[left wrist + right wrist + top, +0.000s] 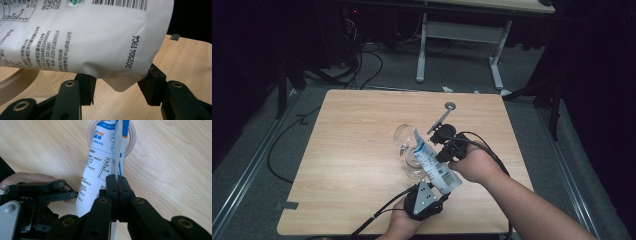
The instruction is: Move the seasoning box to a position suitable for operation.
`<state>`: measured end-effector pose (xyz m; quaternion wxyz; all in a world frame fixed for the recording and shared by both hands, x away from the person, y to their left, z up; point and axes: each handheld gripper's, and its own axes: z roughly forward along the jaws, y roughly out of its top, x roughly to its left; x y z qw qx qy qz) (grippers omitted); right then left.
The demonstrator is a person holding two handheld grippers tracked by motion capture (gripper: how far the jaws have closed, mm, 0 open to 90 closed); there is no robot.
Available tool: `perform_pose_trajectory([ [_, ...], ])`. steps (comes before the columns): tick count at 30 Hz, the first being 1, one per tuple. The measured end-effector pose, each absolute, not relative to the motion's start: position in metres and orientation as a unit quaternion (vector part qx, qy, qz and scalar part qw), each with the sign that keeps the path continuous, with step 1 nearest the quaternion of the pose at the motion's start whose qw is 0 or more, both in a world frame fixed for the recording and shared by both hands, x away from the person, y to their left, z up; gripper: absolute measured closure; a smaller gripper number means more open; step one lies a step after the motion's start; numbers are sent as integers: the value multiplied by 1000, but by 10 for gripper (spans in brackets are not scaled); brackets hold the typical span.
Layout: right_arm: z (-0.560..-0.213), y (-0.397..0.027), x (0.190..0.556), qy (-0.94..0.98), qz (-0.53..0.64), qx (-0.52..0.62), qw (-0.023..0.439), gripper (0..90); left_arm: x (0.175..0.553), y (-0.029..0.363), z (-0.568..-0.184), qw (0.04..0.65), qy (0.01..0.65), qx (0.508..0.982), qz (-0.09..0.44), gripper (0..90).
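- Wooden table (pixel 352 150), pale grain, bearing everything at its near-right part
- White-and-blue printed pouch (pixel 432 162), held tilted over the glass cup, upper end at the cup's mouth, lower end toward the near edge
- Clear glass cup (pixel 408 150) on the tabletop beneath the pouch
- Left gripper (pixel 117 86), jaws half-wide, clamped on the pouch's bottom corner
- Right gripper (pixel 117 183), jaws pressed together, pinching the pouch's thin side seam
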<state>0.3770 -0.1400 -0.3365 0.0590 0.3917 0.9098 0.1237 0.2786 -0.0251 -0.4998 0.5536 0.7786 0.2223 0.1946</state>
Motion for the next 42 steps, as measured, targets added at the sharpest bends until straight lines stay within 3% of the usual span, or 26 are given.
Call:
perform_pose_trajectory([
  [10,-336,-138,381,898,117,422,37,898,280,-29,-499,546,221,783,201,528],
  [42,-330,-131,386,917,118,378,55,896,286,-30,-491,558,227,774,193,533],
])
